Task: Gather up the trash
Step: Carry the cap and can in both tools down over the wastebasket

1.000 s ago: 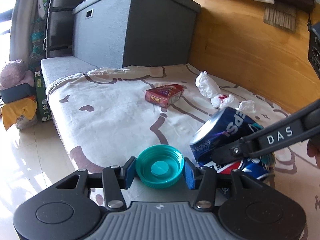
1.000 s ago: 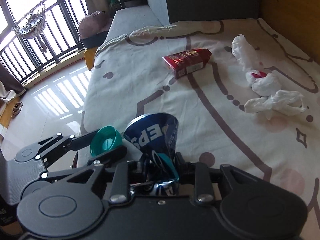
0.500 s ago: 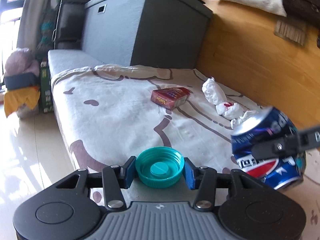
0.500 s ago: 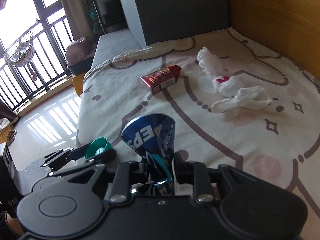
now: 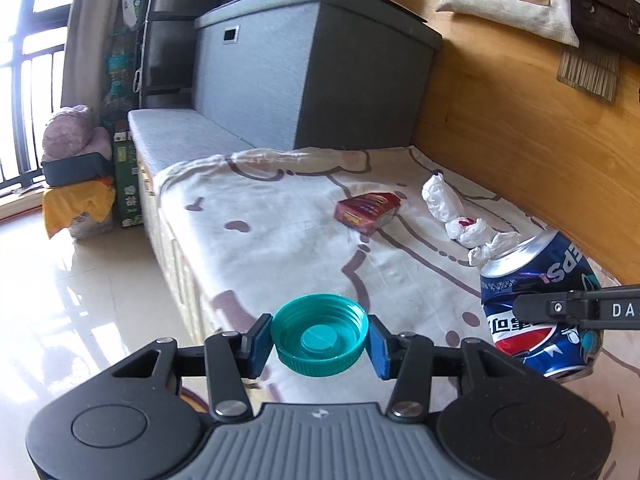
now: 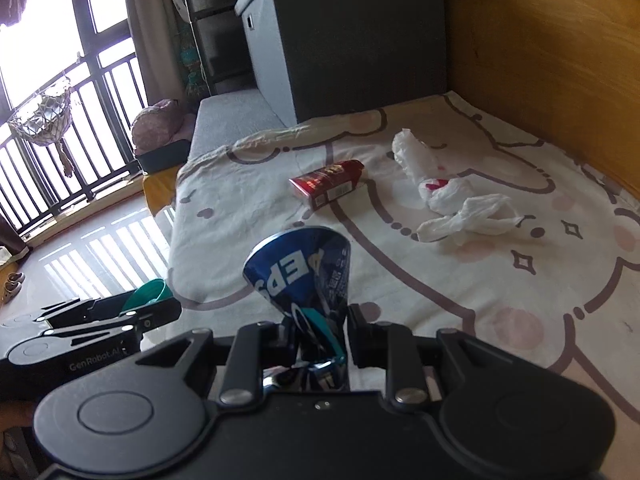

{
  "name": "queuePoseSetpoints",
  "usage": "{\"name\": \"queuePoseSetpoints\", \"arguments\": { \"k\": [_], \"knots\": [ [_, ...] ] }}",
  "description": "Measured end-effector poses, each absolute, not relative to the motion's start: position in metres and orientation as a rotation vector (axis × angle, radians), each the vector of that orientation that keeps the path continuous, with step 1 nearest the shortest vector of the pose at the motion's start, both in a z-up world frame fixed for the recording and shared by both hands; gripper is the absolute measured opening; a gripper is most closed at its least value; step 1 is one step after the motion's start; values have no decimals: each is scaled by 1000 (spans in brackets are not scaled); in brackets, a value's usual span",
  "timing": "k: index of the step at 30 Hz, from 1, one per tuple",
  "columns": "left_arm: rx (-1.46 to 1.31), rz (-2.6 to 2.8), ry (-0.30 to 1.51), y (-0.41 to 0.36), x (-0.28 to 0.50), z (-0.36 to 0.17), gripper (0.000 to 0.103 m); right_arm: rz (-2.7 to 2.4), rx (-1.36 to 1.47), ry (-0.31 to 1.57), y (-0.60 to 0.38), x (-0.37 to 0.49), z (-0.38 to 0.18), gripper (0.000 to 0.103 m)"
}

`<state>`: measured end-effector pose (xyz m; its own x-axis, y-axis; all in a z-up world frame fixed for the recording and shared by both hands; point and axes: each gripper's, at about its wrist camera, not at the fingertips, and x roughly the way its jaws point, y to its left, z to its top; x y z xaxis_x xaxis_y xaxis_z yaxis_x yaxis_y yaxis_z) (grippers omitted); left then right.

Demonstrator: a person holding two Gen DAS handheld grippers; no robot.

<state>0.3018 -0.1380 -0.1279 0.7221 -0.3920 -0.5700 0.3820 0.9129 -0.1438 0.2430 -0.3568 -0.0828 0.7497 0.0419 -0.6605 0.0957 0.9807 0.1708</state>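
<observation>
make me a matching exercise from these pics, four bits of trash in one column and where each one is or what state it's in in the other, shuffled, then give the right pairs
Things
1. teal bottle cap
2. crushed blue can
3. red box
4. white crumpled bags

Places or states
A. lying on the blanket, nearest the wooden panel
B. clamped in the left gripper, open side up
C. lying on its side on the blanket, left of the white bags, untouched
D. squeezed in the right gripper, its far end flaring wide

Pairs: 1-B, 2-D, 3-C, 4-A
</observation>
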Motion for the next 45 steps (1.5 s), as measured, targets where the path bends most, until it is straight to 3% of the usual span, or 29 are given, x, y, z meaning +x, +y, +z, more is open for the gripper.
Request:
{"name": "queuePoseSetpoints", "arguments": {
  "k": [13, 25, 36, 45],
  "knots": [
    [-23, -339, 633, -71, 275, -97, 50, 1, 113, 678, -285, 236, -66, 25],
    [-55, -241, 647, 5, 269, -101, 50, 74, 64, 701, -215, 251, -75, 25],
    [-95, -148, 740, 64, 268, -146, 50, 185, 5, 789, -141, 267, -119, 25],
    [-120, -86, 868, 91, 277, -212, 50, 263, -27, 943, -99, 280, -192, 25]
  ]
}}
